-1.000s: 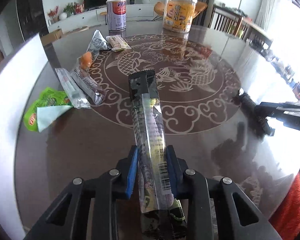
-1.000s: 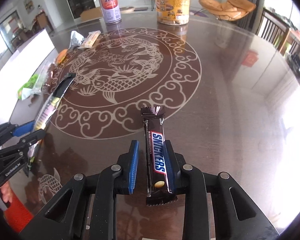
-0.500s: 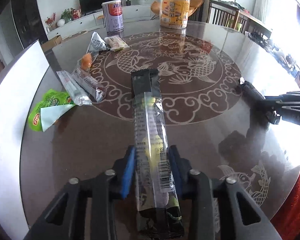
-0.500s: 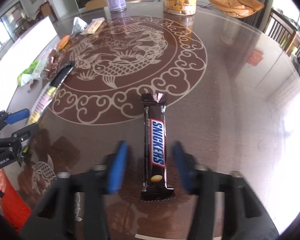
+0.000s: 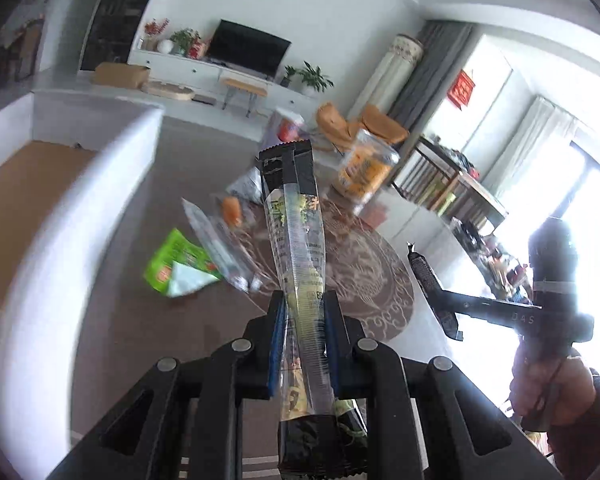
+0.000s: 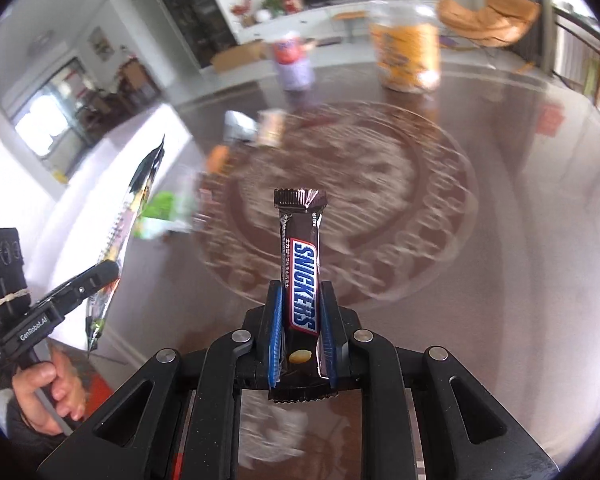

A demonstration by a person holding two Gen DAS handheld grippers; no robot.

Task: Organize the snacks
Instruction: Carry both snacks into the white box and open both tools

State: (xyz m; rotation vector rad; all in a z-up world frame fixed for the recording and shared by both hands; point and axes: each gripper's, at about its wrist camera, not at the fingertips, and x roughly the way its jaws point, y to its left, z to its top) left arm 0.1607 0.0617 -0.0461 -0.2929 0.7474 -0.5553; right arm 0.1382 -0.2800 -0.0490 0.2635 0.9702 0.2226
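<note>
My left gripper [image 5: 302,334] is clamping a long clear-and-black snack pack [image 5: 296,240] above the table [image 5: 148,320]; my right gripper [image 6: 300,332] is pinching a Snickers bar [image 6: 302,280], lifted over the patterned tabletop.

TV [image 5: 249,46] on white cabinet [image 5: 204,70]; potted plant [image 5: 314,78] right of TV, wooden bench [image 5: 245,89] in front.

Snickers bar [image 6: 300,280]: brown, blue-red logo | table [image 6: 500,280]: brown, scrollwork
</note>
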